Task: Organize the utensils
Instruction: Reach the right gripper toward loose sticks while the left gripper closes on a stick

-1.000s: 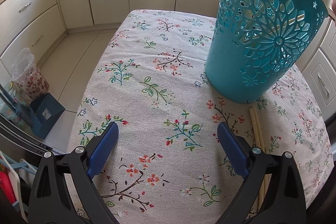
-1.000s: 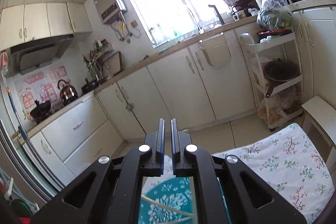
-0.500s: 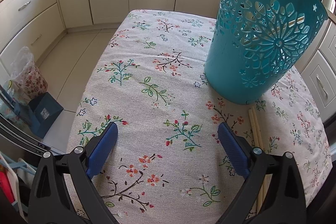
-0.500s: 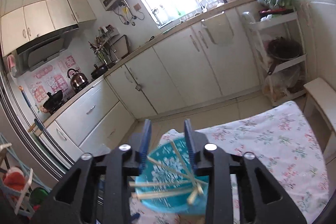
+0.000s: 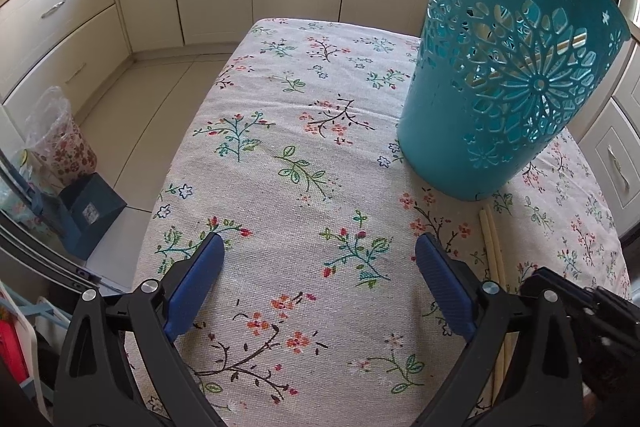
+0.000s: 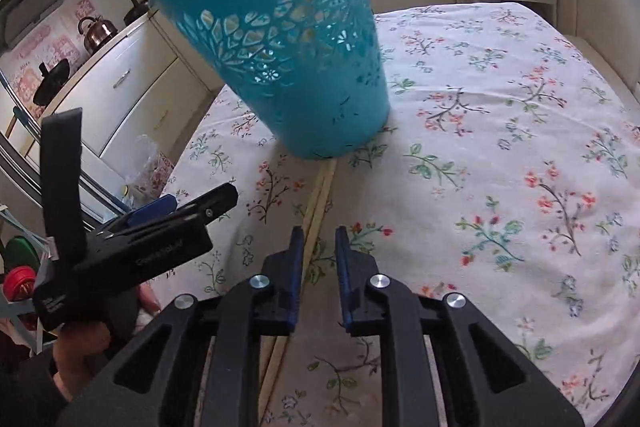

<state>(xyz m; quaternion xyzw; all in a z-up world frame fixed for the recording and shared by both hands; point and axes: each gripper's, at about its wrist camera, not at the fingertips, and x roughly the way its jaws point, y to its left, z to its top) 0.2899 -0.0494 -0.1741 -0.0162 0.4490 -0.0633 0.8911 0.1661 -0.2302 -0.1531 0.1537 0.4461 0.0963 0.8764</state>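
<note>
We see chopstick pair flat on surface, long axis running from basket base toward right tool. Right tool nearer, jaws just closing, narrow gap, nothing gripped. Left tool wide open, empty.

Almost nothing here can be read. The black plastic body of the left gripper, at about 8 o'clock in the right wrist view, bears a short line of pale embossed lettering along its side, too blurred to make out. The small dark blue box on the floor, at 9 o'clock in the left wrist view, carries a pale label whose print is too small to read.
</note>
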